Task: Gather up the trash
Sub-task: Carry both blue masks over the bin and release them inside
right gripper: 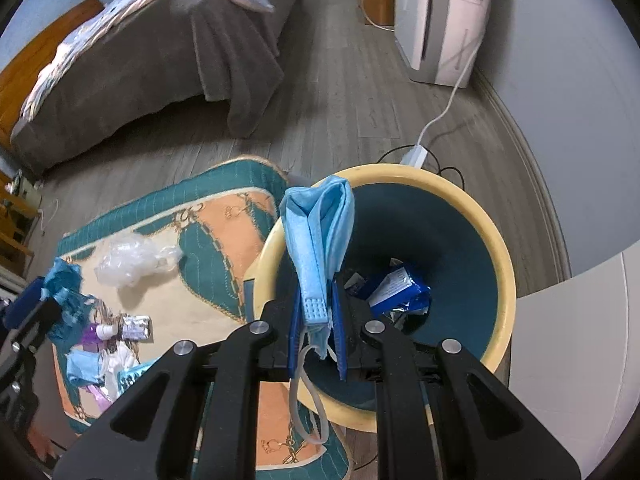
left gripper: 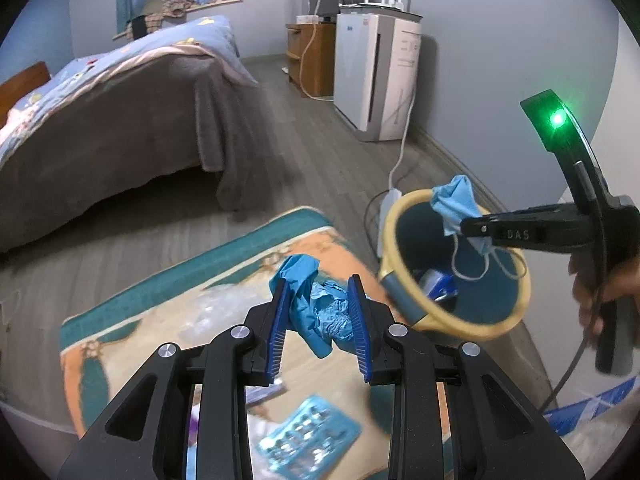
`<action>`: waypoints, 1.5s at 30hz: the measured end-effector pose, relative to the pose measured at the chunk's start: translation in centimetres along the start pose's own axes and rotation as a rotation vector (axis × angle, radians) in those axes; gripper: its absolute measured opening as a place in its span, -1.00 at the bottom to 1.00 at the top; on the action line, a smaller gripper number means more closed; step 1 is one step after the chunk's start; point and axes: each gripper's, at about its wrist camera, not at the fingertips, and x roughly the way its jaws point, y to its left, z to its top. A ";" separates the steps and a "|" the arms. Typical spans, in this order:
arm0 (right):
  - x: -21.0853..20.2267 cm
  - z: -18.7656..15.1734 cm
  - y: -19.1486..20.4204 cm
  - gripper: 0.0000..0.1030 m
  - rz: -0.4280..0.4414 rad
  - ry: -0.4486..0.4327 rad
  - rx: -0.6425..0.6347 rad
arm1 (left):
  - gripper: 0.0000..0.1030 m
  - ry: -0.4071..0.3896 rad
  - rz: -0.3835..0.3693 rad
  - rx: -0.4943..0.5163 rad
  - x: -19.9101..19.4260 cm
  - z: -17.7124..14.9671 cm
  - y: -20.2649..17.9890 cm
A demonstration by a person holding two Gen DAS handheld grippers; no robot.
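My left gripper (left gripper: 320,312) is shut on a crumpled blue glove (left gripper: 316,308) and holds it above the patterned rug (left gripper: 192,280). My right gripper (right gripper: 318,320) is shut on a blue face mask (right gripper: 320,232) and holds it over the yellow-rimmed trash bin (right gripper: 504,280). The bin (left gripper: 404,216) stands right of the rug and holds a blue wrapper (right gripper: 396,288). In the left wrist view the right gripper (left gripper: 464,228) holds the mask (left gripper: 456,200) above the bin's opening. The left gripper with the glove (right gripper: 64,292) shows at the left edge of the right wrist view.
More trash lies on the rug: a clear plastic bag (right gripper: 132,260), another blue mask (right gripper: 82,366), a small wrapper (right gripper: 136,326), a blister pack (left gripper: 308,440). A bed (left gripper: 100,120) stands at the left, a white appliance (left gripper: 376,76) and a power strip (right gripper: 414,156) behind the bin.
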 end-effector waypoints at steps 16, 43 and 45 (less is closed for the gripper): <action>0.4 0.2 -5.6 -0.74 0.007 0.011 0.123 | -0.40 0.025 -0.083 0.053 4.7 3.1 -6.7; 0.3 0.3 -7.8 0.47 -0.049 -0.016 0.173 | 0.54 0.006 -0.092 0.014 5.8 3.8 -8.3; 0.2 0.4 -7.4 0.71 -0.041 -0.022 0.159 | 0.76 0.009 -0.072 0.004 5.5 3.6 -7.6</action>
